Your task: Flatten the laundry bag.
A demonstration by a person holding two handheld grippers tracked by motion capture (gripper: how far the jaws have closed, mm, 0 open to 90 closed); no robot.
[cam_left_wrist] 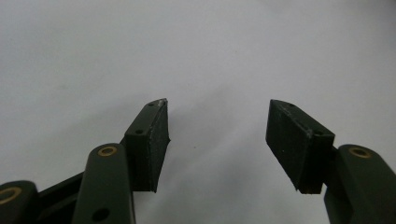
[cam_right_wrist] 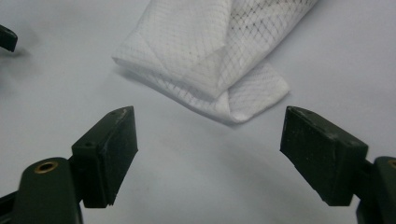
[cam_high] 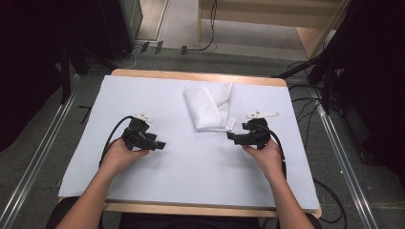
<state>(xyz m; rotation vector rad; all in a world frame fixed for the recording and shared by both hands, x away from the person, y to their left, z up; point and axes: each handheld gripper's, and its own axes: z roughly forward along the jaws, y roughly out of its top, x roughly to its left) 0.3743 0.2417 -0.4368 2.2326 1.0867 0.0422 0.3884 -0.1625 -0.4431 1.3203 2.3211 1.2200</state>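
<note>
A folded white mesh cloth (cam_high: 208,107) is lying mid-counter as the right gripper (cam_high: 232,137), jaws gaping and empty, is facing its near corner; the left gripper (cam_high: 161,144) is waiting wide open, well apart. Next likely calls for closing in on that corner.

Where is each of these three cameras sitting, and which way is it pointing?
High view: above the person's side, looking forward and down at the table, both forearms, left gripper, right gripper and folded mesh cloth.
Left gripper view: rides that gripper, facing bare white tabletop between open jaws.
Right gripper view: rides that gripper, facing the cloth.
Shared: high and right gripper views both show the cloth.
</note>
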